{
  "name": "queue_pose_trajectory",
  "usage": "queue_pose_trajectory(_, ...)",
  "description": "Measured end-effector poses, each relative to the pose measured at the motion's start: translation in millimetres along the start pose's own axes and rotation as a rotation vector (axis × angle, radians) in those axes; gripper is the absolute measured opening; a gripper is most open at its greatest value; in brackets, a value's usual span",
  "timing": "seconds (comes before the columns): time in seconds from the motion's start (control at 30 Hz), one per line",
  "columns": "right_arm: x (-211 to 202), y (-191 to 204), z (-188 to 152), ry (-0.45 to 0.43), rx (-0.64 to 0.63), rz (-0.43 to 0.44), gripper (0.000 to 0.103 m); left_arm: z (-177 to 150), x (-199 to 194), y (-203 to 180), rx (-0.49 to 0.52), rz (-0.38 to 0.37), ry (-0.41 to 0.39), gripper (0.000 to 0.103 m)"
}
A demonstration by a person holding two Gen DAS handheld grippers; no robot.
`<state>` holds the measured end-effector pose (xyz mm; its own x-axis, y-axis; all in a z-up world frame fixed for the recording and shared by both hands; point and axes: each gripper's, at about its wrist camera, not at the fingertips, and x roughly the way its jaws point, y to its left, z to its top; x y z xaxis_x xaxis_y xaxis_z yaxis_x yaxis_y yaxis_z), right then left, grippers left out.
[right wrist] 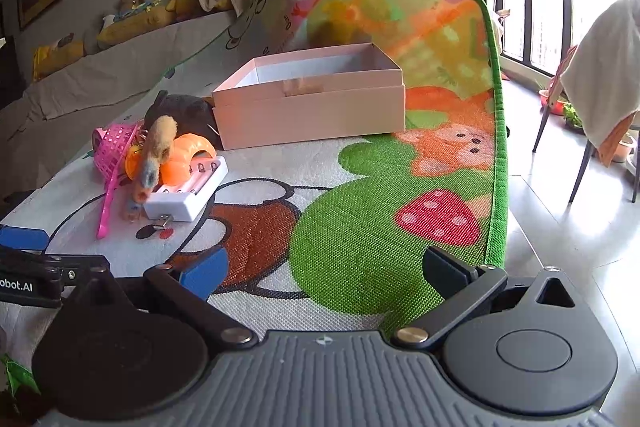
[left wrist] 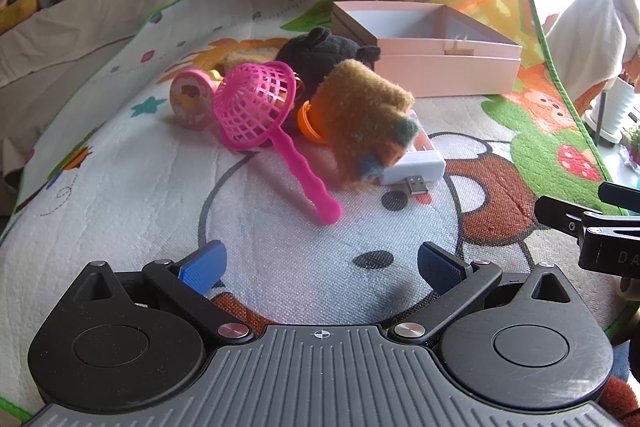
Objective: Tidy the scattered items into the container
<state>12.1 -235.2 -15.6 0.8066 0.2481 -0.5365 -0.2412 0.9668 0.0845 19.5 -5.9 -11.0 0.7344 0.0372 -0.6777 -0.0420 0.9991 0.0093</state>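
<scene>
Scattered toys lie piled on the play mat (left wrist: pixel 120 187) beside the pink box (left wrist: pixel 448 67): pink net scoop (left wrist: pixel 256 107), brown plush (left wrist: pixel 368 115), white charger (left wrist: pixel 416 167). Left gripper (left wrist: pixel 320 267) and right gripper (right wrist: pixel 324 275) both open, empty.

You're looking at a coarse woven cartoon-print mat (left wrist: pixel 120 211), a glossy pink plastic mesh scoop (left wrist: pixel 256 103), a fuzzy brown-orange plush toy (left wrist: pixel 360 111), a matt pale pink cardboard box (right wrist: pixel 312 111) and a smooth white plastic battery charger (right wrist: pixel 188 195).
</scene>
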Motion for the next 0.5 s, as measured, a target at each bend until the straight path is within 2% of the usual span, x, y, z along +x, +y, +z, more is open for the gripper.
queue_pose_trajectory(0.23, 4.3, 10.4, 15.2, 0.024, -0.102, 0.031, 0.103, 11.9, 5.8, 8.0, 0.01, -0.028, -0.02, 0.103)
queue_pose_trajectory(0.5, 37.1, 11.9, 43.4, 0.179, -0.072, 0.139, 0.103, 35.3, 30.5, -2.1, 0.061, -0.094, -0.024, 0.103)
